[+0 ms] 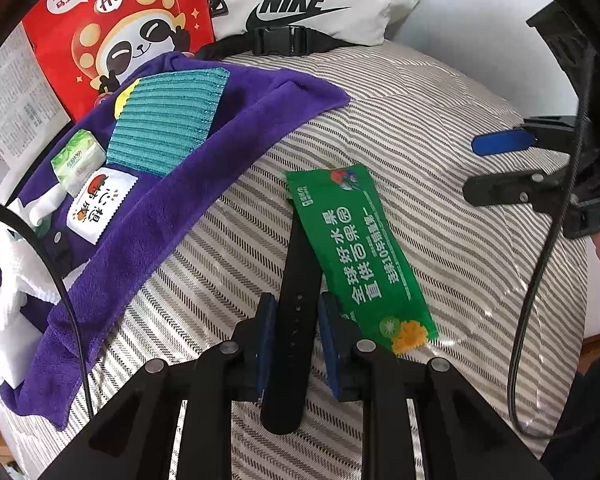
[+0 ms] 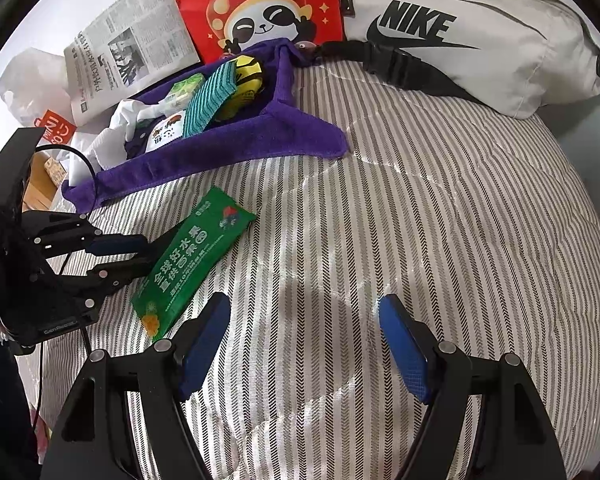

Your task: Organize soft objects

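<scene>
— Bedding: a striped quilt (image 2: 380, 208) covered the whole surface, with a purple tray (image 2: 236, 144) of small items, a red bag (image 2: 260, 4) and a white waist bag (image 2: 480, 40) along its far edge.

— What did only the left view show?

— The left gripper (image 1: 296, 336) was clamped on a black strap (image 1: 294, 280), beside a green packet (image 1: 364, 256). In the right view the strap was hidden. The right gripper (image 2: 304, 340) was spread apart over bare quilt, with open room toward the right edge.
</scene>
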